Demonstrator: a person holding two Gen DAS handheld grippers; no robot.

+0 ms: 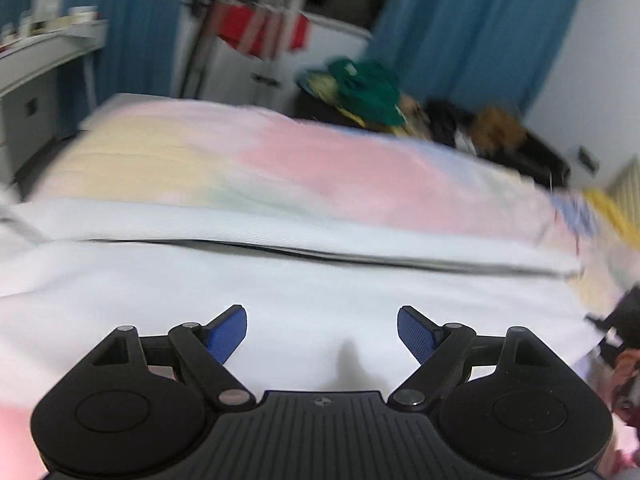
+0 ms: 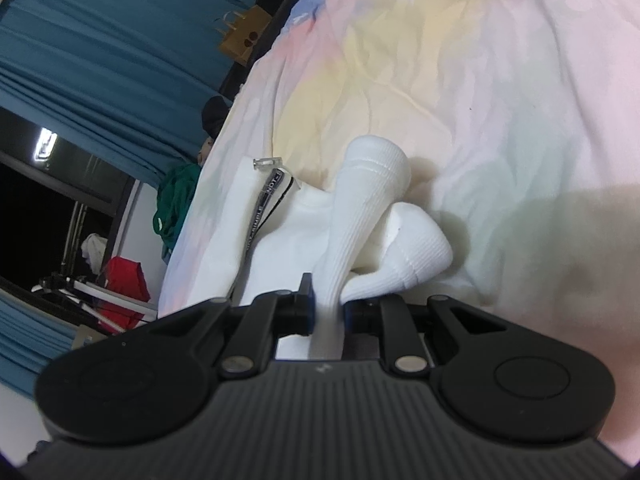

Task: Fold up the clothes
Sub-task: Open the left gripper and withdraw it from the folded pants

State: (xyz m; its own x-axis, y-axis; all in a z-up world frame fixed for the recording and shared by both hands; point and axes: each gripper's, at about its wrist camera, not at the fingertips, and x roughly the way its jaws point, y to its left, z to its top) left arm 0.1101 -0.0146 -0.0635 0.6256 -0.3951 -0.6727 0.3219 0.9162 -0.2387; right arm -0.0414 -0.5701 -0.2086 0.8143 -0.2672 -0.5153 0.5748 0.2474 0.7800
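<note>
Left gripper (image 1: 322, 334) hangs tilted down over a spread of white fabric (image 1: 280, 280), jaws wide, blue pads (image 1: 226, 336) well apart, nothing between them; the left view is smeared with blur. A dark fold line crosses the cloth ahead, and past it lies the pastel bed cover (image 1: 320, 160) — pink, yellow, pale blue. Right gripper (image 2: 328, 304) angles down toward the bed, jaws narrow and pinched on a ribbed white cuff (image 2: 360, 208) that rises from between the fingers. The rest of the white garment (image 2: 288, 232) sits bunched on the bed cover (image 2: 520, 100) just beyond, a printed lanyard-like strap (image 2: 262, 208) lying across it. Blue curtains (image 2: 100, 40) behind.
</note>
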